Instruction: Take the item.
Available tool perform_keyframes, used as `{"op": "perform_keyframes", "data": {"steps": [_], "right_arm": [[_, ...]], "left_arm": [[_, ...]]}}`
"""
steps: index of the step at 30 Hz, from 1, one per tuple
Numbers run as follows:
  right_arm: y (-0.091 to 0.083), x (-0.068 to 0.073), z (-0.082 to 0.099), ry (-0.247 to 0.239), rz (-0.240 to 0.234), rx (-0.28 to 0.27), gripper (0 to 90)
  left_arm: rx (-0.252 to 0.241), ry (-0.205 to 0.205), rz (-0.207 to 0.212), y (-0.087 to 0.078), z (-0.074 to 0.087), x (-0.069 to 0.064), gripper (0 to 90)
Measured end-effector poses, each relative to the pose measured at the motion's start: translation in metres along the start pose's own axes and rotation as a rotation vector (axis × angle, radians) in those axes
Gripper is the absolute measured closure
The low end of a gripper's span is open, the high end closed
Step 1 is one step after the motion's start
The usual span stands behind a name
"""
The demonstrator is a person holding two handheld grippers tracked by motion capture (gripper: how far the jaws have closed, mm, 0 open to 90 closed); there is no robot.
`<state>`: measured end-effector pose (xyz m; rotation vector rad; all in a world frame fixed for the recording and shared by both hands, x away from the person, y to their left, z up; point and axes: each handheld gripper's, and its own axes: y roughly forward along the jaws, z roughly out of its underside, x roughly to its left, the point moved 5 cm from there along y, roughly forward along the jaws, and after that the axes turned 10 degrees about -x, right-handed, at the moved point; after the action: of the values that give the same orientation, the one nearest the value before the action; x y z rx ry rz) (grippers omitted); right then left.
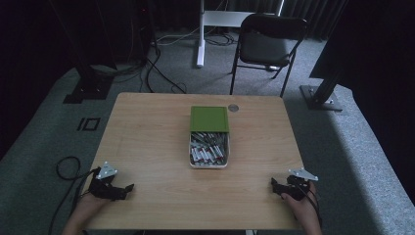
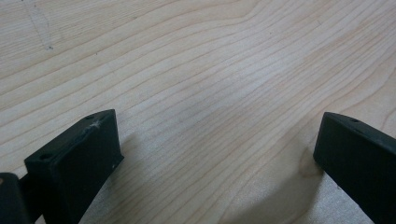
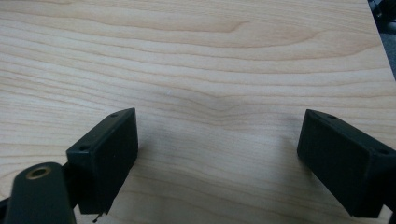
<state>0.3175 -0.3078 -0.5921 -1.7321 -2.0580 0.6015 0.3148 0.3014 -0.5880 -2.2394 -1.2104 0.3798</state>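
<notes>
A white box (image 1: 209,164) full of several red-and-white pens lies at the middle of the wooden table (image 1: 147,127), its green lid (image 1: 209,119) slid back over the far half. My left gripper (image 1: 128,188) rests at the table's front left corner, held by a hand. It stands open in the left gripper view (image 2: 219,149), with bare wood between the jaws. My right gripper (image 1: 275,185) rests at the front right corner. Its jaws are wide open over bare wood in the right gripper view (image 3: 217,149). Both are far from the box.
A small round grey grommet (image 1: 233,107) sits in the table top near the far edge. Behind the table stand a black folding chair (image 1: 266,44) and a white stand leg (image 1: 200,34). Cables lie on the grey carpet, and one loops left of the table (image 1: 66,169).
</notes>
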Motion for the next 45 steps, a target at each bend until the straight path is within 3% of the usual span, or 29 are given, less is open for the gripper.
{"op": "perform_keyframes", "data": {"steps": [9,26,32,45], "right_arm": [[0.000,0.000,0.000,-0.001,0.000,-0.001,12.6],[0.000,0.001,0.000,0.008,0.015,-0.001,12.9],[0.003,0.008,-0.003,-0.005,0.012,0.003,14.2],[0.002,0.031,-0.040,-0.027,-0.033,-0.069,15.7]], "left_arm": [[-0.001,-0.020,-0.023,0.000,0.000,0.003,1.4],[0.000,-0.017,-0.023,0.000,0.000,0.003,1.4],[0.001,-0.017,-0.023,0.000,0.000,0.003,1.4],[0.001,-0.018,-0.023,0.000,0.000,0.003,1.4]]}}
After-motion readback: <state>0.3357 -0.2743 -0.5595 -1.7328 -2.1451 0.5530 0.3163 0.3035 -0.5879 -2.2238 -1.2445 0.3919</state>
